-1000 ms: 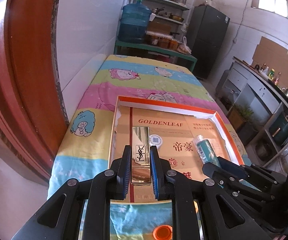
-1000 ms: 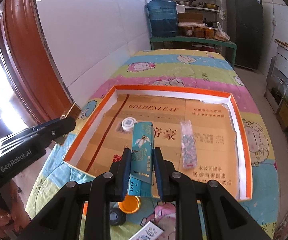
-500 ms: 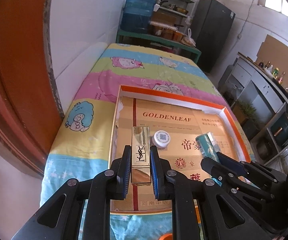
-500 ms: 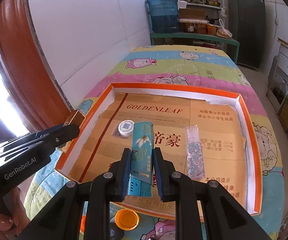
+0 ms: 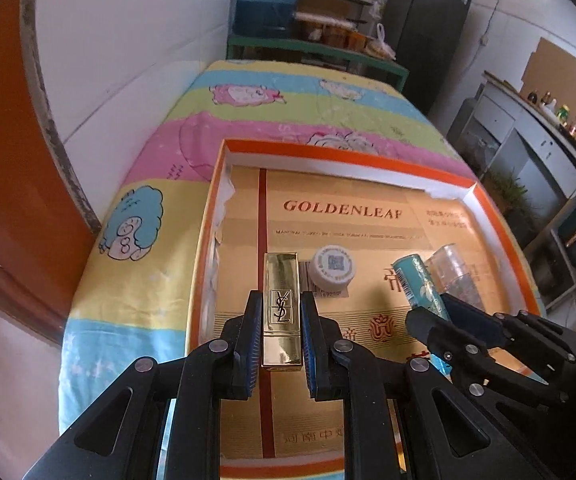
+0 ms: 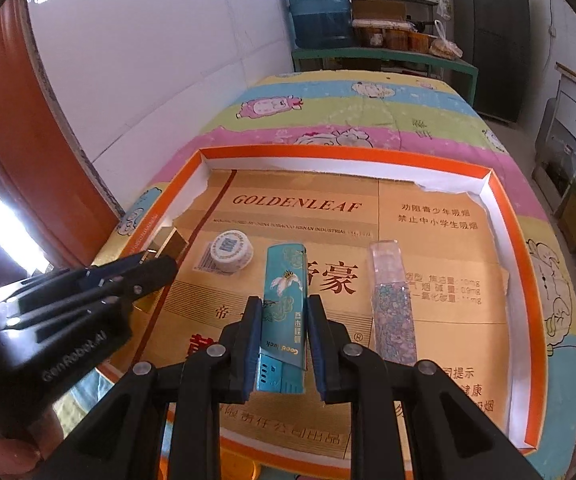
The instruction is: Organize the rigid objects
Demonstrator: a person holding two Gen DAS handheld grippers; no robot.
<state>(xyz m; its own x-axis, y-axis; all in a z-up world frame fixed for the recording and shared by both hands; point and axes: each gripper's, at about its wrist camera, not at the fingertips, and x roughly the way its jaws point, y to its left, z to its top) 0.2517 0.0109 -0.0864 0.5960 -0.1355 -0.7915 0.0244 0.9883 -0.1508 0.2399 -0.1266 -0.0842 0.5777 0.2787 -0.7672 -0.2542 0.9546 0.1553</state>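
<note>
The left gripper (image 5: 281,316) clamps a gold lipstick (image 5: 281,304) at mid-body, frame centre, over the tray (image 5: 328,152). The right gripper (image 6: 281,328) pinches a teal lighter (image 6: 283,300). Both look light, stiff and slick, so flat-side grips suit them.

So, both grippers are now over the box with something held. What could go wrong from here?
1. The left gripper and right gripper work close together over the orange box; they could bump.
2. The gold lipstick case may land on the white jar just beside it.
3. The teal lighter could knock the glitter tube lying nearby.
</note>
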